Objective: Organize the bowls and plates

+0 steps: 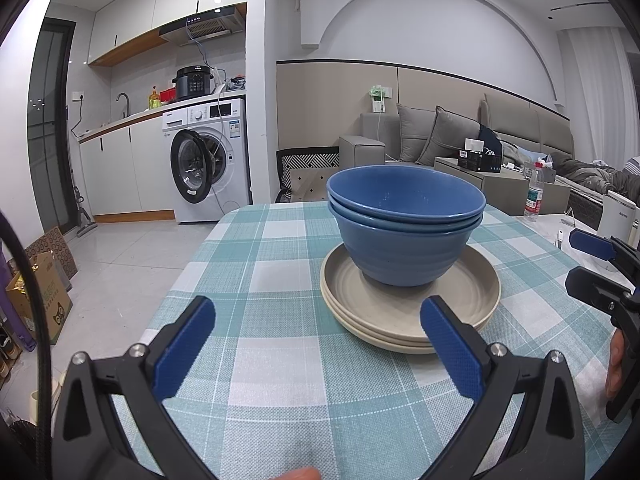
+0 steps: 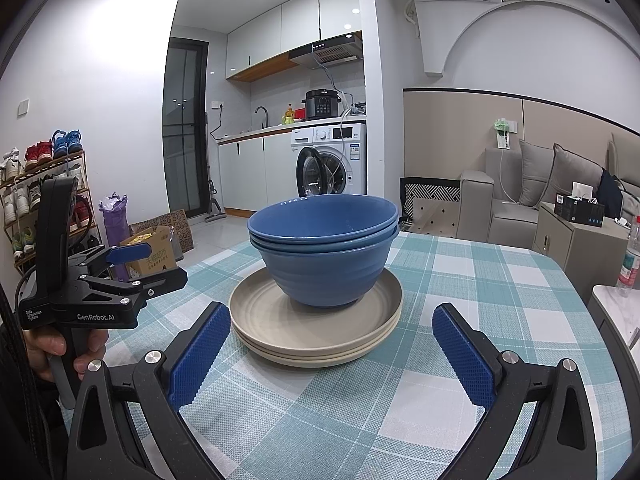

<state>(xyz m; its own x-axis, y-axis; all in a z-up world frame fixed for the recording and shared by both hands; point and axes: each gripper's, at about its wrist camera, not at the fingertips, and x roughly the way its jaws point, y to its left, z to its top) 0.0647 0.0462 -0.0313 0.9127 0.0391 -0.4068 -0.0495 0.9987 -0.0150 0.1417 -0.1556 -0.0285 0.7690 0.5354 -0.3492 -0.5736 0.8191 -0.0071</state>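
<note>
Bowls nested on plates; both tools idle.

Left wrist: our left gripper gapes wide, empty, just short of the beige plates carrying three nested blue bowls on the checked tablecloth. Right wrist: right gripper equally spread, empty, before the plates; stacking looks finished, hence hands off.

bowls: I count three blue bowls nested, upright, sitting in the top plate
plates: three beige plates stacked flat on my checked tablecloth
</note>
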